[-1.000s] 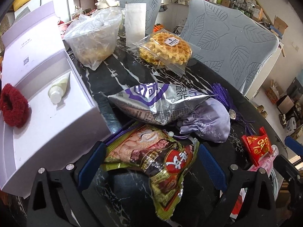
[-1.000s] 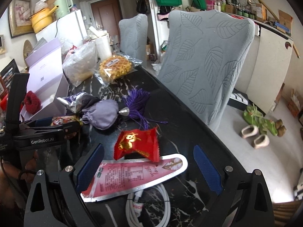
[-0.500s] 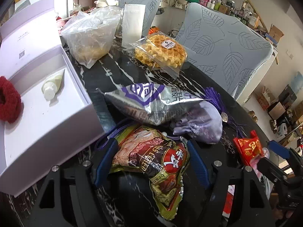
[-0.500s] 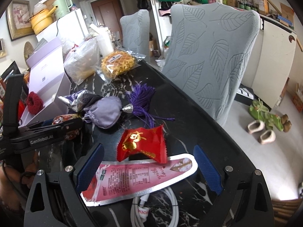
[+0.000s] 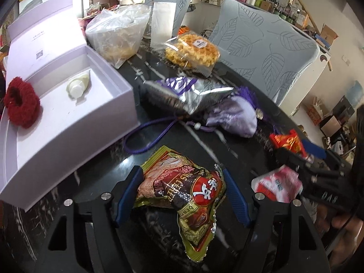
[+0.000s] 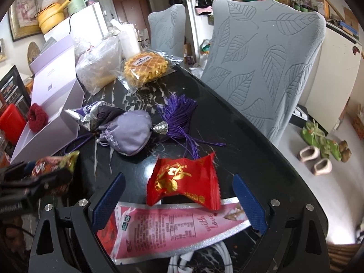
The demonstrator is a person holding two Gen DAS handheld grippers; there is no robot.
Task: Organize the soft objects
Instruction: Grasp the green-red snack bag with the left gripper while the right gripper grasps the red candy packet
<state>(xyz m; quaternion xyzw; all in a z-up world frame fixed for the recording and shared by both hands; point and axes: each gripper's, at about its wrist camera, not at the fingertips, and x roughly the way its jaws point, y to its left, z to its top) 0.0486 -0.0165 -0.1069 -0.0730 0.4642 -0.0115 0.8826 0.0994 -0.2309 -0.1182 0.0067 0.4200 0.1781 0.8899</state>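
Note:
My left gripper (image 5: pixel 182 193) is shut on a green-and-brown snack packet (image 5: pixel 182 188) and holds it above the black marble table (image 5: pixel 204 145). An open lilac box (image 5: pixel 68 118) at the left holds a red knitted scrunchie (image 5: pixel 21 104) and a small white tube (image 5: pixel 77 86). A lilac drawstring pouch (image 5: pixel 234 118) with a purple tassel (image 6: pixel 179 113) lies mid-table beside a silver-purple snack bag (image 5: pixel 182 93). My right gripper (image 6: pixel 179 202) is open around a red candy packet (image 6: pixel 184 182), above a pink sachet (image 6: pixel 168 229).
A waffle pack (image 5: pixel 193 50), a clear plastic bag of food (image 5: pixel 116 36) and a white tissue pack (image 5: pixel 162 25) stand at the table's far end. Two grey leaf-patterned chairs (image 6: pixel 266 68) line the right edge. A white cable (image 6: pixel 200 259) lies under my right gripper.
My left gripper has closed on the snack packet and lifted it back off the pile, uncovering the pouch's purple cord. My right gripper has moved forward over the red candy packet.

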